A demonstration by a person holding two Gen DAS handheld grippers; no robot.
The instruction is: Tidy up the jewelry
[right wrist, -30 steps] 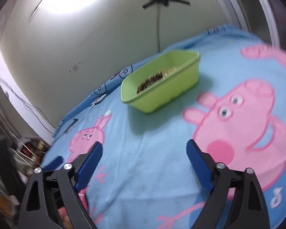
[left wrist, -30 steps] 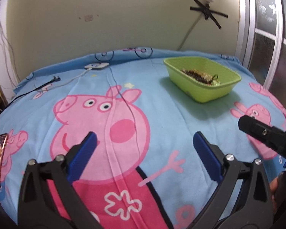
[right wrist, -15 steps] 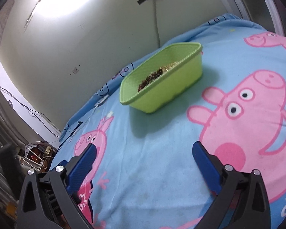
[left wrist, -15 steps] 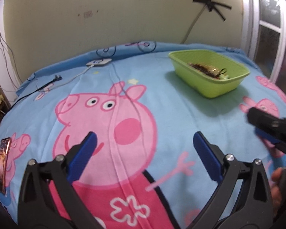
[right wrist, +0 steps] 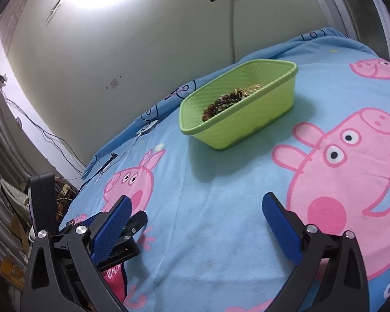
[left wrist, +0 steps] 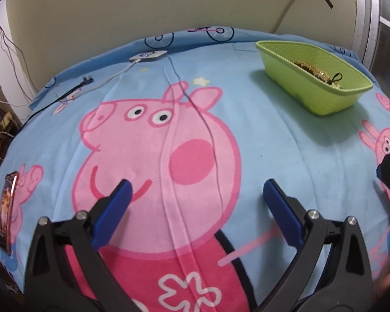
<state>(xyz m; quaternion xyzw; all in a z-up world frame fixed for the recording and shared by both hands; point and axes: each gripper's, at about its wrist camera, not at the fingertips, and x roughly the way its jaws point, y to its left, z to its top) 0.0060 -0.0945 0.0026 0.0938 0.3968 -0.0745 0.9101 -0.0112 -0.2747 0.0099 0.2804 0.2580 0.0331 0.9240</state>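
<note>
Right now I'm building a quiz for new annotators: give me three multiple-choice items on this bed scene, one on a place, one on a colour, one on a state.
1. Where does the jewelry lie?
A. loose on the blanket
B. inside the basket
C. between the jaws

2. What colour is the basket?
A. lime green
B. red
C. white

3. How do both grippers stand?
A. shut on a bracelet
B. shut on nothing
C. open, holding nothing

Key:
1 B: the beaded jewelry sits inside the basket.
2 A: its walls show lime green in both views.
3 C: the left gripper and the right gripper have jaws wide apart with only the blanket between them.
</note>
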